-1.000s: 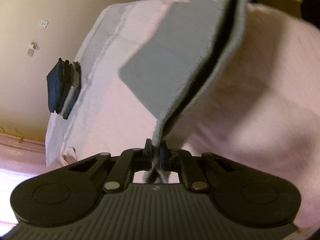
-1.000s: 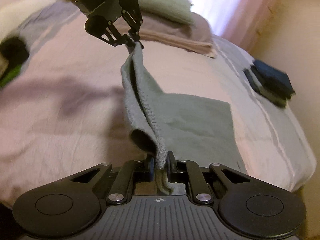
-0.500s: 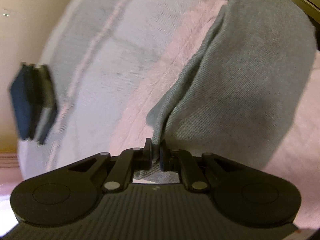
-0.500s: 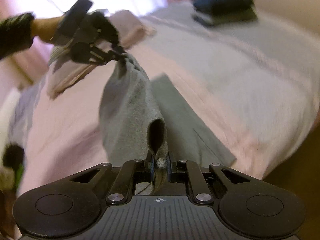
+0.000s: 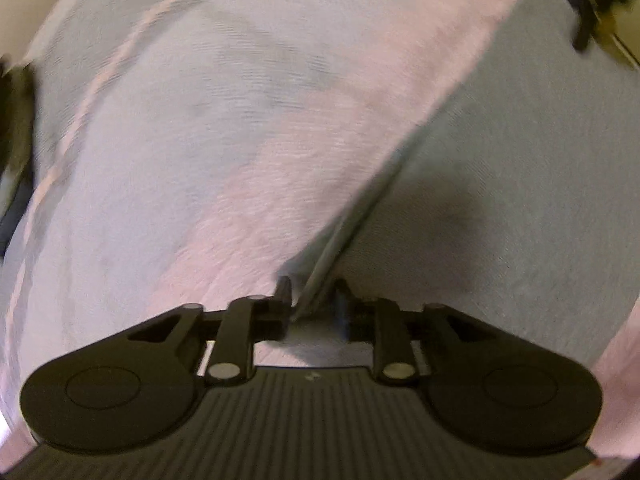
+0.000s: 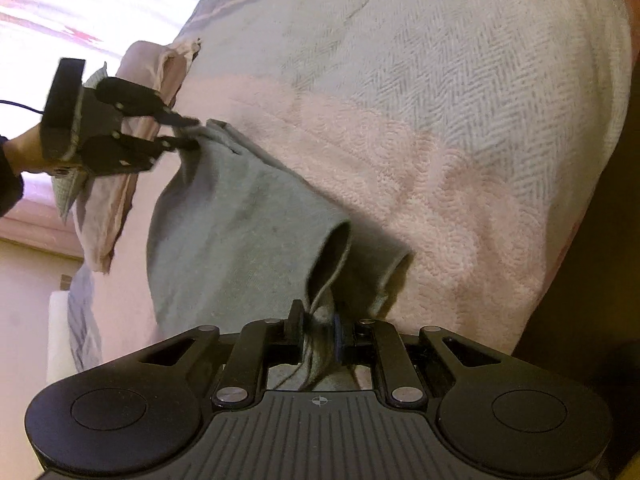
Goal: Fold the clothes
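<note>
The grey cloth (image 6: 240, 224) is lying folded on the pink bedspread (image 6: 460, 168) between both tongs; the left gripper (image 5: 311, 300) is standing spread around its edge; the right gripper (image 6: 316, 330) is pinching a bunched corner.

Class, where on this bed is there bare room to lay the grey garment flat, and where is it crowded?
Free: the pink-and-grey bedspread beyond the grey garment. Crowded: the side by the left claw, where folded pink cloth lies.

Pink-and-grey bedspread (image 6: 460, 128) covers the bed; bright, perhaps curtained window (image 6: 72, 4) behind.
</note>
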`<state>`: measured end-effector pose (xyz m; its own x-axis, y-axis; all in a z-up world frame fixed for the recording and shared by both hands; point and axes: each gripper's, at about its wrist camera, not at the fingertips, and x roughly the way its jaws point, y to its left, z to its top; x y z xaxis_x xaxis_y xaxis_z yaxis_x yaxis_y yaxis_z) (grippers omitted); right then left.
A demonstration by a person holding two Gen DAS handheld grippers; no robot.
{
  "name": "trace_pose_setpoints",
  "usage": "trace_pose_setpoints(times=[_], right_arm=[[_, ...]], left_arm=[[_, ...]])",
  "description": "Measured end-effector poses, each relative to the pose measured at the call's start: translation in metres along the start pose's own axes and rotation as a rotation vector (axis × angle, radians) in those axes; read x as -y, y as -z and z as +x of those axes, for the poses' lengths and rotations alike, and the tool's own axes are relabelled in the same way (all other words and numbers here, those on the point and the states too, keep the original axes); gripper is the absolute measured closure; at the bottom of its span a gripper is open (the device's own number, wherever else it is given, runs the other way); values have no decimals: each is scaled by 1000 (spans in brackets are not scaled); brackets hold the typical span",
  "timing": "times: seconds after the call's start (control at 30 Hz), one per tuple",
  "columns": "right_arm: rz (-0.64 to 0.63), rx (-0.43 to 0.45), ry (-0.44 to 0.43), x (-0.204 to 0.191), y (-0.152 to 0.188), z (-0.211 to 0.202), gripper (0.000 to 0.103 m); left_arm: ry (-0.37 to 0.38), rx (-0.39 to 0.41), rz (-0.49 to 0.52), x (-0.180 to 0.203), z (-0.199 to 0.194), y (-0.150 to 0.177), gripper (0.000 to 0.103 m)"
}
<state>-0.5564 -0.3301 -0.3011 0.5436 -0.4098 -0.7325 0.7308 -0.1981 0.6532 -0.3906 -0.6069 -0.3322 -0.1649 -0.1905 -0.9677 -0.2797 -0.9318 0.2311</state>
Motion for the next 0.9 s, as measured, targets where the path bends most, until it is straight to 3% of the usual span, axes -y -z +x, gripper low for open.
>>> trace_pose_setpoints(times=[0.2,0.4,0.53,0.73,0.77,0.9], right_arm=[[30,37,12,-2,8,2,93],[43,81,30,-4,16,2,95],[55,97,46,-4,19,5,95],[24,17,80,1,4,18,93],[-3,2,91,-3,1,15,91],[-153,-31,205,-29,-13,-1,46]], left_arm=[[11,63,-249,-17,-20,18,82],[4,113,-340,-19,-2,20,81],[8,147,-347,-15,3,16,81],[-33,132,-387,-13,23,15,78],[-49,138,-412,-13,19,16,78],[-123,165,-616,-7,-13,34,77]])
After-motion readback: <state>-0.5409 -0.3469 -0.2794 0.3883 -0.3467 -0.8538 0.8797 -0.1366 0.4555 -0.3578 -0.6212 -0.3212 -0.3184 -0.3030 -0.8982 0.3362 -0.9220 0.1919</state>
